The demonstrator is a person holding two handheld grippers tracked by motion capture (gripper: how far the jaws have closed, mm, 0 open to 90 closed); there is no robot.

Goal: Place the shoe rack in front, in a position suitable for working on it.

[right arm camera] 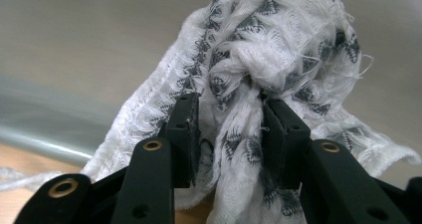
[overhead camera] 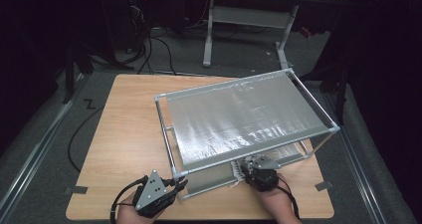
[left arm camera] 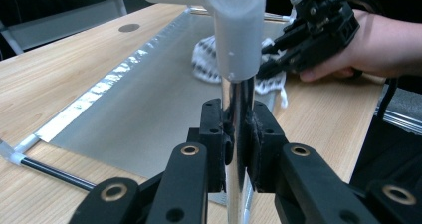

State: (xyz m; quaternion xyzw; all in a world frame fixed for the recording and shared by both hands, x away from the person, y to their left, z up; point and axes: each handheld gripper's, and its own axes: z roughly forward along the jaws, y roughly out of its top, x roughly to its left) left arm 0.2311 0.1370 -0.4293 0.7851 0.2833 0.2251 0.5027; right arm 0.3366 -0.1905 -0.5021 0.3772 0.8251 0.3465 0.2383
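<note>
Counter (overhead camera: 124, 134) first, from the high view: a two-tier rack (overhead camera: 249, 117) of thin metal rods and white corner joints stands on the wood, its silvery upper shelf tilted toward the camera. The left gripper (overhead camera: 166, 190) sits at the rack's near left corner post. The right gripper (overhead camera: 247, 168) reaches under the upper shelf at the near edge, where a patch of white cloth (overhead camera: 236, 170) shows on the lower shelf.

In the left gripper view, the jaws are closed tight around the shiny upright post (left arm camera: 238, 134), just below the white plastic joint (left arm camera: 234, 30). Beyond lie the lower shelf (left arm camera: 139, 109) and the cloth (left arm camera: 206, 59), with the right gripper (left arm camera: 278, 55) pressed into it.

In the right gripper view, the jaws are nearly closed, pinching a bunched fold of the cloth (right arm camera: 259, 59) between them, above the grey shelf surface (right arm camera: 74, 45).

The cloth looks light, limp and loosely woven, with frayed threads; it should crumple rather than slide, so a pinch on a thick gathered bunch seems the safest hold, since a thin edge could slip or snag. The rack looks light and stiff, and its smooth post may slip, so holding just under the joint seems sensible for steadying it.
</note>
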